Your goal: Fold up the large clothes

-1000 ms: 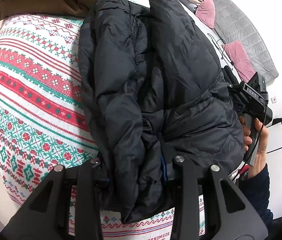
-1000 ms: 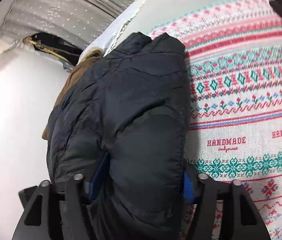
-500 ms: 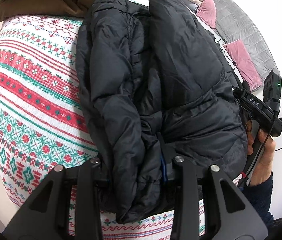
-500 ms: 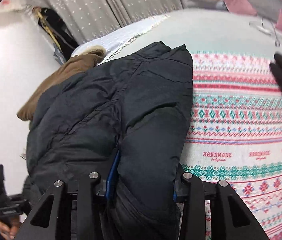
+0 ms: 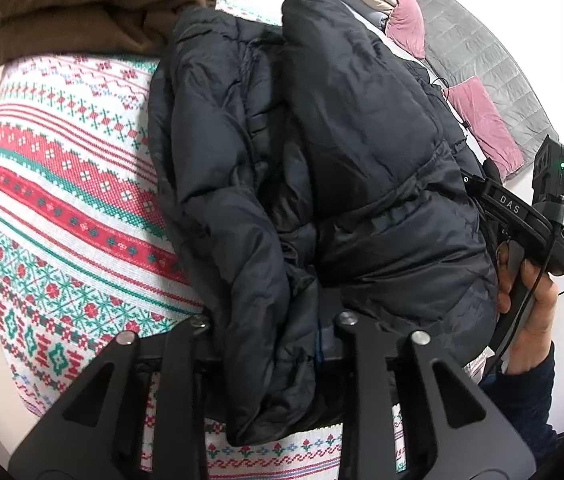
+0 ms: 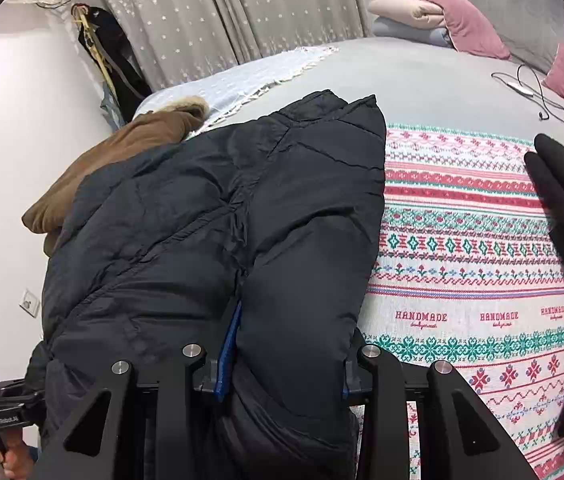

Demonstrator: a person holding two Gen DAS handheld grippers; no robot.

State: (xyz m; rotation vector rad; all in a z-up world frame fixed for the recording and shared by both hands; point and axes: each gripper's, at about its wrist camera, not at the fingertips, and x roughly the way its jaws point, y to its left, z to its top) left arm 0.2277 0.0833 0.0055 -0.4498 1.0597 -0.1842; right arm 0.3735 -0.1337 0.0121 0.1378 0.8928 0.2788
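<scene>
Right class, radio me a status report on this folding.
Both grippers, left and right, clamped on black puffer jacket. Jaws just closed further. Brown coat touches far edge.

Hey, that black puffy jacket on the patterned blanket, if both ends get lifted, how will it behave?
The black puffy jacket will probably sag and flop in the middle: it already lies in soft rumpled folds. Its shell looks smooth and slightly shiny, so folded layers may slide apart. The left hand-held gripper and right hand-held gripper, whose jaws have just been closing, each pinch bulging padding, which likely springs back once released.

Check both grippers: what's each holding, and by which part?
Both hold the black puffer jacket. Left gripper pinches a bunched fold at its near edge; right gripper clamps a padded section at its near end. Both jaws have just been closing.
</scene>
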